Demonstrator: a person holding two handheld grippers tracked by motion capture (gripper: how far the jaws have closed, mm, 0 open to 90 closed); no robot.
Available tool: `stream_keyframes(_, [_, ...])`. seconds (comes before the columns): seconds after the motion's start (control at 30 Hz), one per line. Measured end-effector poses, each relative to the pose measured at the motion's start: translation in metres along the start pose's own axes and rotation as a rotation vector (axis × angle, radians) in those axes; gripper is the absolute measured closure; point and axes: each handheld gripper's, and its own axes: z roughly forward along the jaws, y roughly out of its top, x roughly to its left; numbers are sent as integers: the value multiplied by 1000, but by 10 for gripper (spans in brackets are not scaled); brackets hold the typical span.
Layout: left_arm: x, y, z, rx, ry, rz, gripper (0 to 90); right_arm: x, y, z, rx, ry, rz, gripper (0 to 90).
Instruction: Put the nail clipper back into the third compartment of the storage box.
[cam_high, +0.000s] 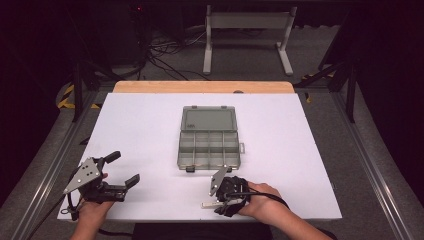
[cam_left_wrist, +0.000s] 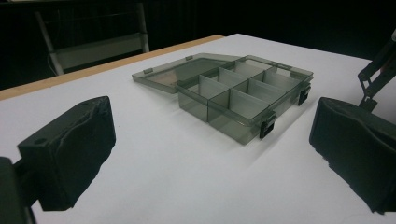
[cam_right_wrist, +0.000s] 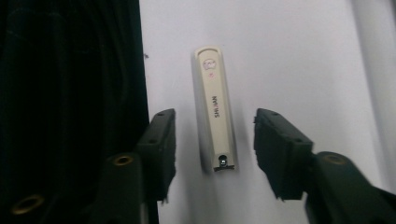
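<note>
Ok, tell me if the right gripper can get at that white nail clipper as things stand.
Probably yes: the right gripper is open, its jaws either side of the nail clipper lying flat on the table, nothing between them.

The right claw (cam_high: 221, 199) covers most of the nail clipper (cam_high: 207, 204); its printed lettering (cam_right_wrist: 216, 107) reads only partly.

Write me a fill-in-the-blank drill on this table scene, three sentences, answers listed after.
1. The translucent grey plastic compartment box lies with its lid ____.
2. The slim cream-white nail clipper lies flat on the white table between the jaws of the ____ gripper.
3. The left gripper has its jaws ____ and holds nothing.

Missing words: open; right; open
</note>
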Motion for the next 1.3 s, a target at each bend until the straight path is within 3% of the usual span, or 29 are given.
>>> stream_keyframes(0.3, [1, -1, 0, -2, 6, -6, 12, 3, 1, 5, 38, -26, -45, 762])
stream_keyframes(0.7, [1, 0, 0, -1, 6, -6, 12, 0, 2, 4, 39, -1, -37, 776])
stream_keyframes(0.9, [1, -1, 0, -6, 8, -9, 12, -1, 3, -3, 11, 6, -27, 777])
stream_keyframes(1.3, [1, 0, 0, -2, 7, -9, 12, -17, 13, -39, -107, -54, -5, 776])
